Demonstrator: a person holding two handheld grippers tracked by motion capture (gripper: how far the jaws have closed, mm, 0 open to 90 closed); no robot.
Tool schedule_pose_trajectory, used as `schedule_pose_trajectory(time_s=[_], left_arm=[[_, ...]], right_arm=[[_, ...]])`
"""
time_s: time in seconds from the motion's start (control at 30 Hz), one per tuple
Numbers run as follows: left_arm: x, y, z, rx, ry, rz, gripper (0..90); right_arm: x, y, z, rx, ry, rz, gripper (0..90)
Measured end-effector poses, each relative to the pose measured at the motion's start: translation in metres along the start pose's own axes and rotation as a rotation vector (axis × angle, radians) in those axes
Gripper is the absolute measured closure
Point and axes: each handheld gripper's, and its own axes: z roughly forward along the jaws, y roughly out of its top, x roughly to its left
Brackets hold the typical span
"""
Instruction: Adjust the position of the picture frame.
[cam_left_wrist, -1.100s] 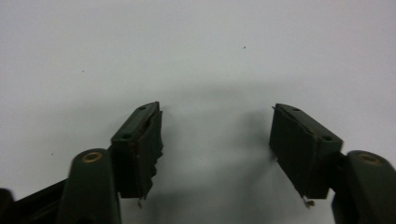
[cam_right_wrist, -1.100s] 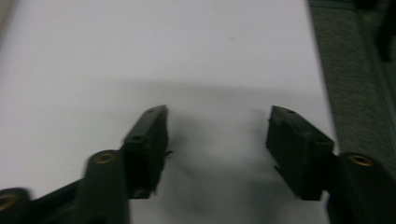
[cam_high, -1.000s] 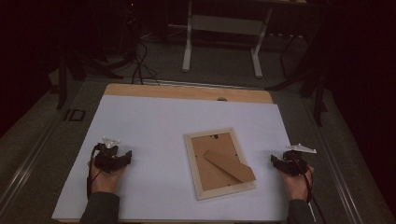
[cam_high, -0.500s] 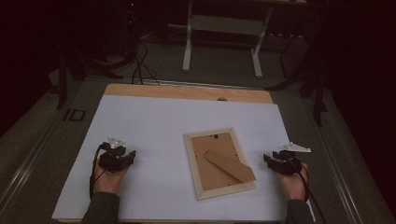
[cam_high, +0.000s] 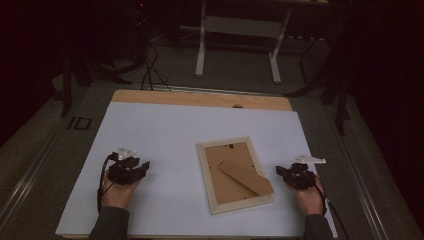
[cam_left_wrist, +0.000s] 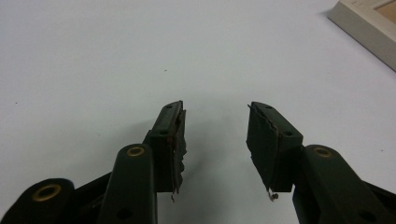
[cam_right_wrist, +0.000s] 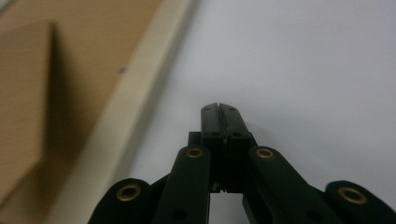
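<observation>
At the near right of the table, the right gripper (cam_high: 286, 172) sits just beside the right edge of the frame (cam_high: 235, 175), jaws pressed fully together with nothing between them; they have just been closing. In the right gripper view the closed tips (cam_right_wrist: 219, 112) hover over the white sheet (cam_right_wrist: 303, 70), close to the pale wooden border (cam_right_wrist: 140, 93) but apart from it. The frame lies face down near the middle of the table, slightly skewed, its brown backing and folded stand (cam_high: 246, 176) uppermost.

At the near left, the left gripper (cam_high: 142, 167) rests partly open, empty, well apart from the frame; its own view shows the frame's corner (cam_left_wrist: 369, 25) at far right.

Judgement: the step in hand appears to be the right gripper's approach to the frame's right edge. Closed jaws suit a nudge or a pry under the rim, not a grasp. To do it well, keep the tips low and square to the border, and meet the wood mid-length so the frame does not spin. The left gripper should come across to steady the left edge. Risk: the frame sliding on the smooth sheet.
</observation>
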Motion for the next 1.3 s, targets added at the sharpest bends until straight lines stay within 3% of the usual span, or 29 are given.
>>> schedule_pose_trajectory(time_s=[0.27, 0.47, 0.7, 0.93, 1.3], left_arm=[[-0.001, -0.001, -0.002, -0.005, -0.009, 0.0, 56.4], [-0.002, 0.0, -0.004, -0.025, -0.043, 0.015, 55.6], [-0.002, -0.001, -0.006, -0.052, -0.064, 0.001, 57.1], [0.0, -0.001, -0.008, -0.057, -0.074, -0.008, 57.5], [-0.01, 0.0, -0.008, -0.062, -0.09, 0.042, 61.3]], right_arm=[[0.011, 0.001, 0.004, 0.023, 0.05, -0.036, 89.9], [0.015, 0.002, 0.007, 0.036, 0.106, -0.042, 89.8], [0.018, 0.001, 0.01, 0.06, 0.15, -0.05, 89.9], [0.018, 0.0, 0.01, 0.071, 0.155, -0.05, 89.9], [0.019, 0.0, 0.01, 0.077, 0.159, -0.05, 89.9]])
